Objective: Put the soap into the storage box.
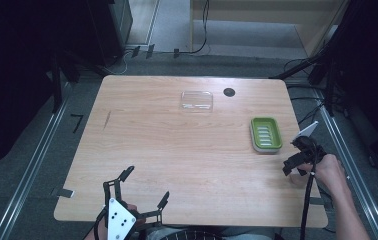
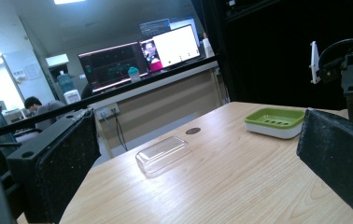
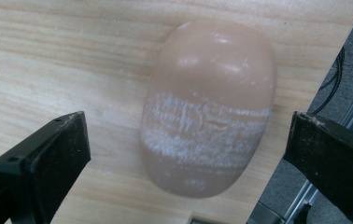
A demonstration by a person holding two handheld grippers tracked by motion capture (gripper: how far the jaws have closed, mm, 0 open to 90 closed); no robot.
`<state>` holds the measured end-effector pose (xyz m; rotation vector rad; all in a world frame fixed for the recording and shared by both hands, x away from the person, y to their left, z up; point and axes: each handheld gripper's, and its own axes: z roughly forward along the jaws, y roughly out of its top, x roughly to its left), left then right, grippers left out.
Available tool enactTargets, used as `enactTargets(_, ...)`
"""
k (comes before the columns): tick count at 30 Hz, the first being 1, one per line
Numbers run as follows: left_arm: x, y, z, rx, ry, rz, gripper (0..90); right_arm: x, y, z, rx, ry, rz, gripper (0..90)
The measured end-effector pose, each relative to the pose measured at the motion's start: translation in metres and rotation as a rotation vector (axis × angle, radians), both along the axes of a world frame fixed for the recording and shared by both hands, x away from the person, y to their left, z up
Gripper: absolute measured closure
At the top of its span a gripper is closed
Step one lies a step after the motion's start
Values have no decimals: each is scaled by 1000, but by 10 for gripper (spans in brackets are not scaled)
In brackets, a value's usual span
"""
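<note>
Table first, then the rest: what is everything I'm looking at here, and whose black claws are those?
Table: one, light wood, centre.
Soap bar: one, pinkish tan with whitish scuffs, near the table's right edge, between the right gripper's open jaws, untouched.
Soap dish: one, green on white base, right side.
Clear lid: one, transparent, far middle.
Round hole: one, dark, beside the lid.
Monitors: several, lit, on a background desk.
Left gripper: one, black, near edge, open, holding nothing.
Right gripper: one, black, open.
Right hand: one, holding that gripper.
</note>
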<state>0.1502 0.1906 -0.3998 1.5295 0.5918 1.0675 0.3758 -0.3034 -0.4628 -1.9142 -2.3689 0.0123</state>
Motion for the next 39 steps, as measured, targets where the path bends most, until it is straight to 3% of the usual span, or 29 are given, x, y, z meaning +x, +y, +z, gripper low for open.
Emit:
enactTargets(15,0,0,0,-1,-1,-1,0,3,-6,-9,-11,-29,-38,184)
enactTargets(28,0,1,0,0,-2,-1,0,4,-3,-10,-25,-39,-32,304)
enactTargets(39,0,1,0,0,-2,0,0,4,-5,-9,-17,-35,-16,317)
